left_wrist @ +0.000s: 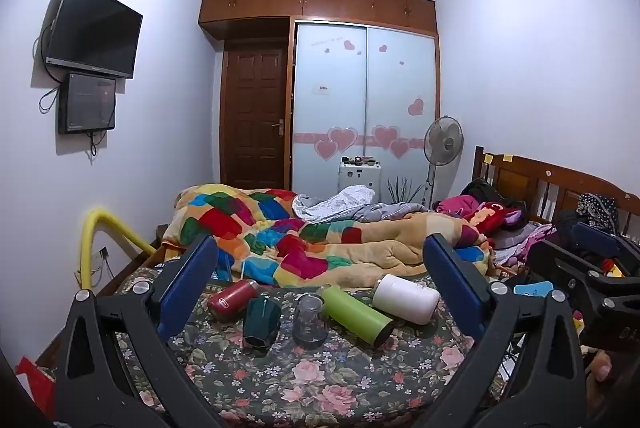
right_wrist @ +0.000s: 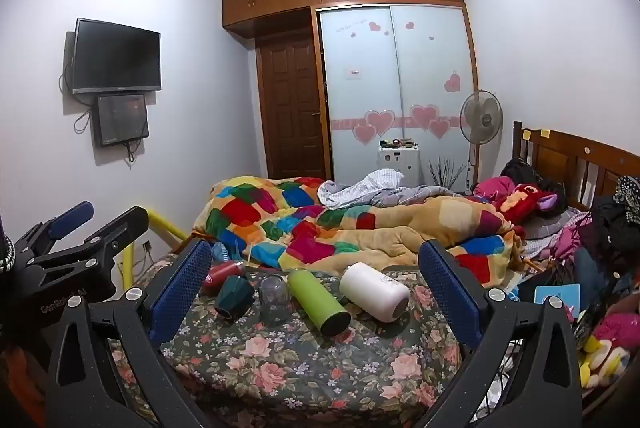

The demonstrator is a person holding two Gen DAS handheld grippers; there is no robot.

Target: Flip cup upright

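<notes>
Both sets of jaws are spread wide with nothing between them, so the left gripper (left_wrist: 320, 292) and the right gripper (right_wrist: 316, 288) are just hanging back from the bed, no contact with anything.

Out ahead of the jaws, on the flowery bedspread (left_wrist: 320, 380), there's a little row of drinkware. From the left gripper's view the clear glass cup (left_wrist: 309, 320) sits roughly centred between the fingers, mouth down as far as I can tell. Just left of it is a dark green cup (left_wrist: 262, 320), which looks tipped over or upside down too. A red bottle (left_wrist: 232, 300) lies near the left finger, and a green bottle (left_wrist: 356, 314) and a white bottle (left_wrist: 406, 298) lie on their sides toward the right finger.

Which cup is the target isn't obvious, honestly. My guess on handling: either one is light and rigid, but smooth and slippery, and the glass one could crack if squeezed hard. I'd pinch across the side wall around mid height, not the rim. A soft mattress underneath means it could wobble when set down.
</notes>
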